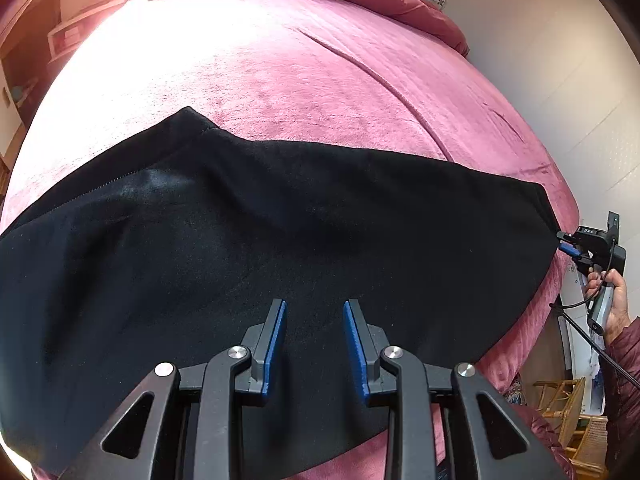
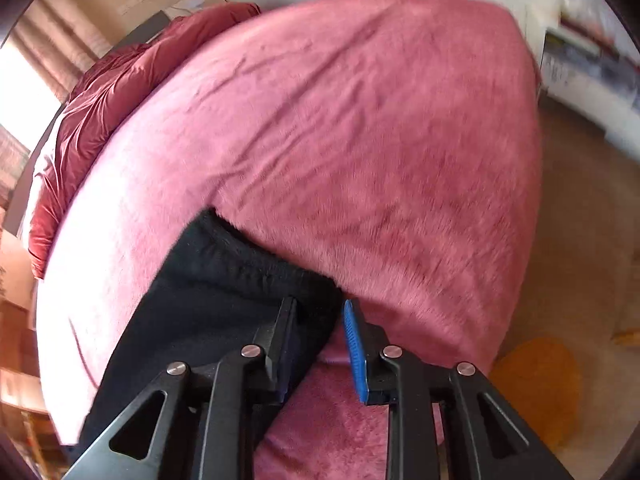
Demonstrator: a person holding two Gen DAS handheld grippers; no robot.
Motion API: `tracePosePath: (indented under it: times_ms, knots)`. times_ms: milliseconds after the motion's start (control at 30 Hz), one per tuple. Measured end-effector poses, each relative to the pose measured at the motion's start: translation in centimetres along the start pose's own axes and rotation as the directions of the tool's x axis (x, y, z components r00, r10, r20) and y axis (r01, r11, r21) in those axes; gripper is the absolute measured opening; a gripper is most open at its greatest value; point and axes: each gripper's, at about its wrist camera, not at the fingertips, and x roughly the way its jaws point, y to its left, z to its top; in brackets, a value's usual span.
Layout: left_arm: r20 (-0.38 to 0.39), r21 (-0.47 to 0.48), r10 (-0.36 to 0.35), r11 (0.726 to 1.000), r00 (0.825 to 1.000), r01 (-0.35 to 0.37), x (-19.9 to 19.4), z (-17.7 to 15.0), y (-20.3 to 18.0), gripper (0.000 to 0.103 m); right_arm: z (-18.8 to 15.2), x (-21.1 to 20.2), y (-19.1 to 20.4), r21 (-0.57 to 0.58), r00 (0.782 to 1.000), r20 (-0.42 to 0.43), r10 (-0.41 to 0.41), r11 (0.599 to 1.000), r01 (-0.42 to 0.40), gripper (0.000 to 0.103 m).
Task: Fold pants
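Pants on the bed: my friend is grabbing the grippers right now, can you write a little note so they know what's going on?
Left gripper: open, over the middle of the black pants, holding nothing.
Right gripper: open, at the pants' end by the bed's edge, cloth between its fingers but not pinched.
The pants lie stretched across the pink blanket, apparently doubled leg on leg, though that is hard to tell.
Left to do: probably pinch an end and fold it across to the other.
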Motion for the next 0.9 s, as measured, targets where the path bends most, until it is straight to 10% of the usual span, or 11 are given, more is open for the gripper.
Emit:
tracePosePath:
  times_ms: [233, 400, 600, 900]
  knots:
    - [0.01, 0.043, 0.009, 0.999, 1.0, -0.009, 1.2, 1.0, -1.4, 0.03, 0.9, 0.2, 7.6, -0.196, 0.979, -0.087, 0.184, 0.96, -0.198, 0.026]
    - [0.009, 0.045, 0.025, 0.999, 1.0, -0.026, 1.7, 1.2, -1.5, 0.03, 1.2, 4.6, 11.9, -0.255, 0.982, -0.159, 0.101, 0.957, -0.14, 0.03]
    - [0.0, -0.005, 0.041, 0.999, 0.999, -0.041, 1.8, 0.7, -0.4, 0.03, 3.4, 8.9, 11.2, -0.149, 0.97, -0.232, 0.071, 0.983, -0.107, 0.027]
    - [0.004, -0.02, 0.031, 0.999, 0.999, -0.031, 2.4, 0.6, 0.0, 0.03, 2.1, 1.5, 4.1, 0.03, 0.956, -0.117, 0.27, 0.963, -0.268, 0.038]
